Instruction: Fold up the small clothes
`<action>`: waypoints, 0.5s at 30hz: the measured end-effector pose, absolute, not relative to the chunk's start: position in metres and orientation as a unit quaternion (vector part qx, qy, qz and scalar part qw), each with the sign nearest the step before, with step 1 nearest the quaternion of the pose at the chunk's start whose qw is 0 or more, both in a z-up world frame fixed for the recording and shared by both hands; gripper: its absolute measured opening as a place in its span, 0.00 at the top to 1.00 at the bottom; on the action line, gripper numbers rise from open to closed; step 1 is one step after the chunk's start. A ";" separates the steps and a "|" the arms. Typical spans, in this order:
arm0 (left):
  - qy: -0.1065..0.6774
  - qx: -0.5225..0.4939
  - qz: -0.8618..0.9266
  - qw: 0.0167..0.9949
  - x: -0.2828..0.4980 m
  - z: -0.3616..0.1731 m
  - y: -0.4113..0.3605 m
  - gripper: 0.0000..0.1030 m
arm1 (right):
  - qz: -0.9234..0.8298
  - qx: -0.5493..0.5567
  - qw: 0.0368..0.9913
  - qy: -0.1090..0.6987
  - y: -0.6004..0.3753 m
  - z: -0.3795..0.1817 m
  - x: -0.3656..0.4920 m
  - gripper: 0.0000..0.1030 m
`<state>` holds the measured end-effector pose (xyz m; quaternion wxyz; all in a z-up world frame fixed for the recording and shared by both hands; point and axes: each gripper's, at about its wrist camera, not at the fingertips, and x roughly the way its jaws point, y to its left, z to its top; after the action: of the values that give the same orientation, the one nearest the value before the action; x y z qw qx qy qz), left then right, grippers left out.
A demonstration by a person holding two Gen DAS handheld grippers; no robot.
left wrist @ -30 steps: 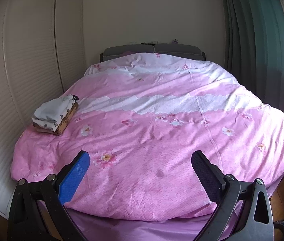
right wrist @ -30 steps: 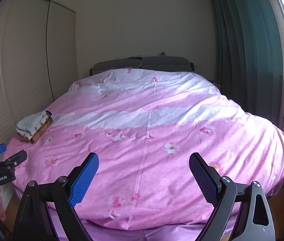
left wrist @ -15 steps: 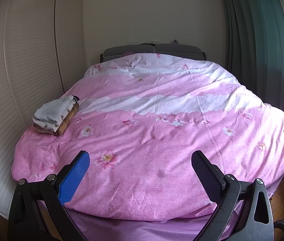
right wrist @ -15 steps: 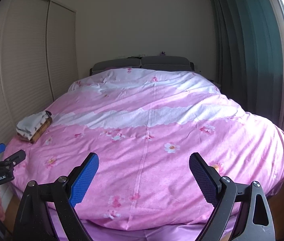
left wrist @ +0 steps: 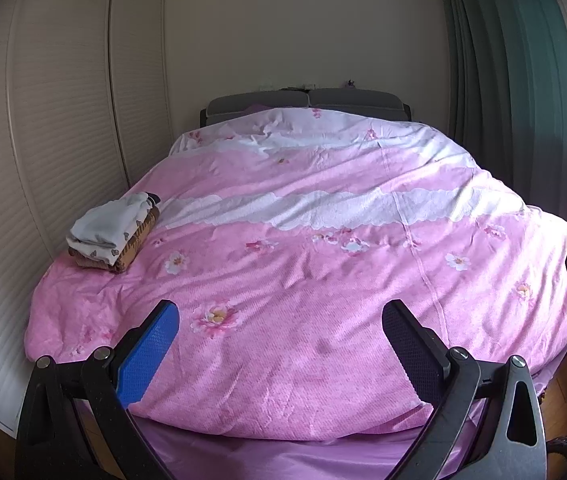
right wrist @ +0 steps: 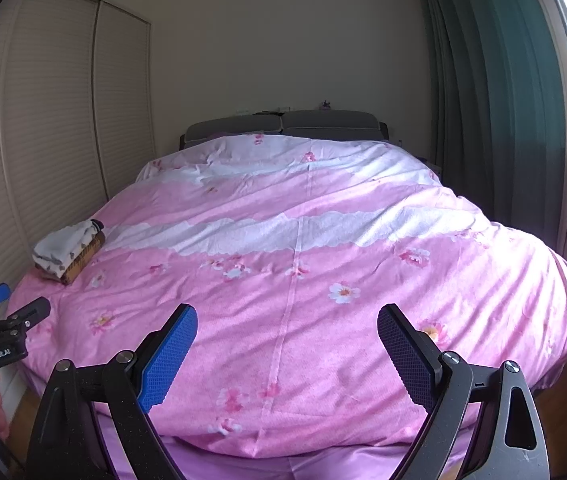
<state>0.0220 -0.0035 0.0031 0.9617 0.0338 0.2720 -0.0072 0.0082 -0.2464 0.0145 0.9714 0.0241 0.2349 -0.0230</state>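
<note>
Pink floral duvet [left wrist: 303,280] covers the bed; folded clothes [left wrist: 111,232] sit stacked at its left edge, seemingly finished. Left gripper [left wrist: 279,328] and right gripper [right wrist: 287,332] hover spread wide, empty.

Daylight is glaring in beside the green curtain [right wrist: 495,100], banding the pink duvet [right wrist: 295,280] with soft light and shadow, while fisheye bending is curving the wardrobe doors [left wrist: 63,120] and dark vignetting is eating every corner.
</note>
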 end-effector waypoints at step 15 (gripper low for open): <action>0.273 0.034 -0.008 0.962 0.023 0.004 -0.003 0.00 | -0.022 0.024 0.972 0.235 -0.246 0.014 0.008 0.10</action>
<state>0.0231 -0.0029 0.0044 0.9615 0.0341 0.2725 -0.0077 0.0077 -0.2460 0.0143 0.9715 0.0244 0.2347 -0.0222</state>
